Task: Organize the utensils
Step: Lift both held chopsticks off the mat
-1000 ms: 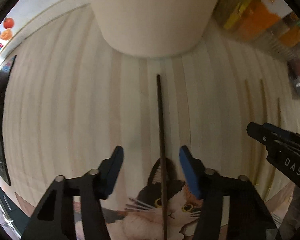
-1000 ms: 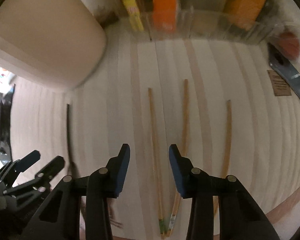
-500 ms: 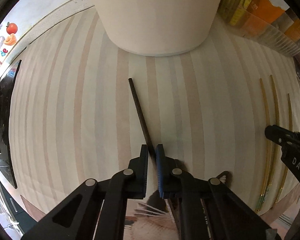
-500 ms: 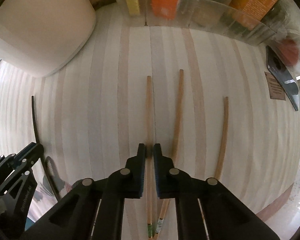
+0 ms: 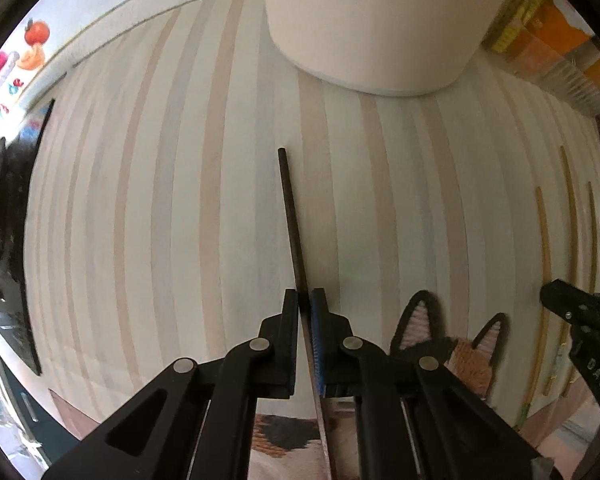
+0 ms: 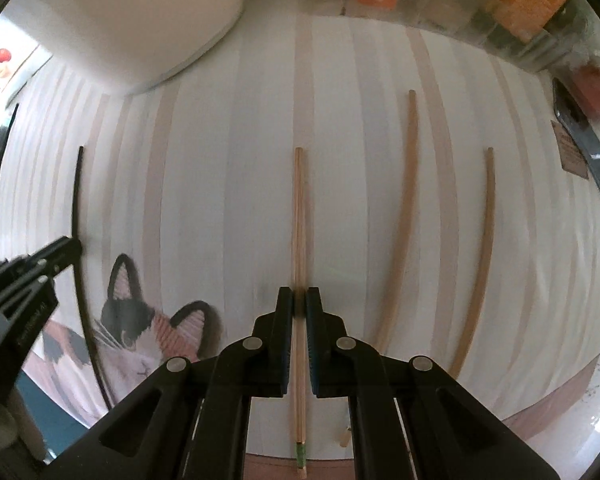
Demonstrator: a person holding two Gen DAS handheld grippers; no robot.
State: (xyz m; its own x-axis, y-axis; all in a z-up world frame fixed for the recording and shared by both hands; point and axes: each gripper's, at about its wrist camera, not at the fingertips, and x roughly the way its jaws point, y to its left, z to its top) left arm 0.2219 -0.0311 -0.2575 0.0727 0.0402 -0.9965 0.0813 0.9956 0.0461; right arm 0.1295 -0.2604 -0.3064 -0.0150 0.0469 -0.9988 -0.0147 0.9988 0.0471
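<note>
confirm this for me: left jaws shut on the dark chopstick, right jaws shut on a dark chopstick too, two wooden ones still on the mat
Not quite. The right gripper is shut on a light wooden chopstick, not a dark one, as the right wrist view shows. The rest stands: the left gripper holds the dark chopstick.

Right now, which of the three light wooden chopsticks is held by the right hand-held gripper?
The leftmost chopstick, with the green band; the other two chopsticks lie free on the mat.

A dark chopstick [image 5: 291, 216] lies on the striped mat [image 5: 148, 208], in front of the tub [image 5: 380, 20]. To its right lie three wooden chopsticks [image 6: 404, 216] side by side, in front of a tray [image 6: 460, 28] of boxes.
</note>
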